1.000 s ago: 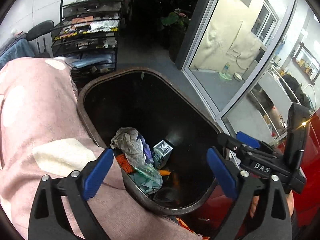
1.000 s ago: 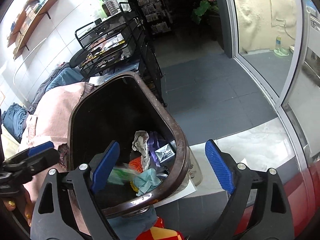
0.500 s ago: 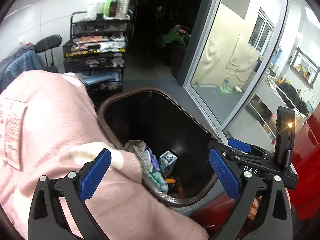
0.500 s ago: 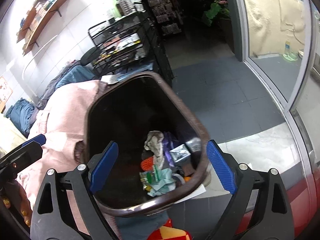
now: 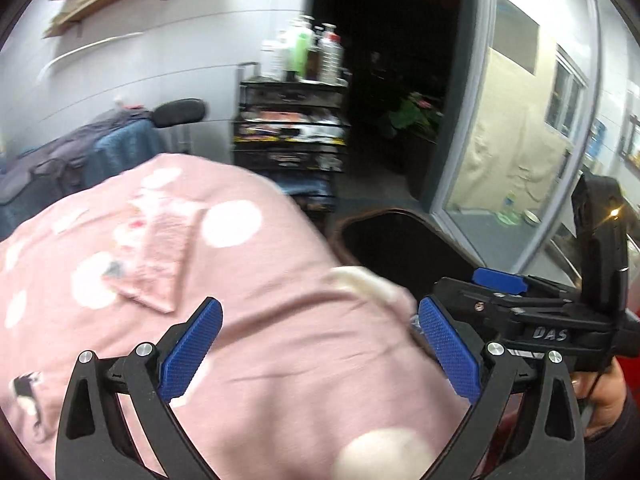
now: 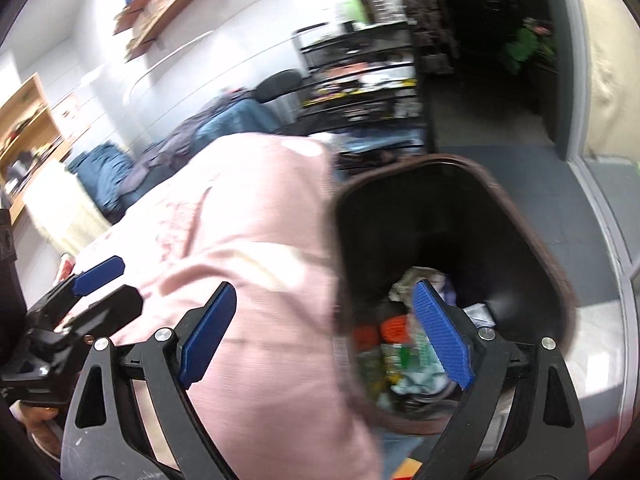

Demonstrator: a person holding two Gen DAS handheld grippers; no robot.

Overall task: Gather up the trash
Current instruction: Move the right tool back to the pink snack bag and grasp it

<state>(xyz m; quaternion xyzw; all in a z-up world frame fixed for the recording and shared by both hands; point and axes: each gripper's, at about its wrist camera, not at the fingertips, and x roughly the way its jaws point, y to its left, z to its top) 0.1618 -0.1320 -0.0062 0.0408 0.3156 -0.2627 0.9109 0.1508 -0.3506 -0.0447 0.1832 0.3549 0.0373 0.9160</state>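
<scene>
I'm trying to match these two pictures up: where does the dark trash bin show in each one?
Left wrist view: the trash bin sits right of centre, only its dark upper part showing behind the pink blanket.
Right wrist view: the bin fills the right half, wrappers visible inside.
Shared landmark: the black wire shelf cart behind the bin.

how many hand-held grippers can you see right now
2. The left hand-held gripper hangs open over the pink fabric; the right hand-held gripper hangs open at the bin rim.
</scene>
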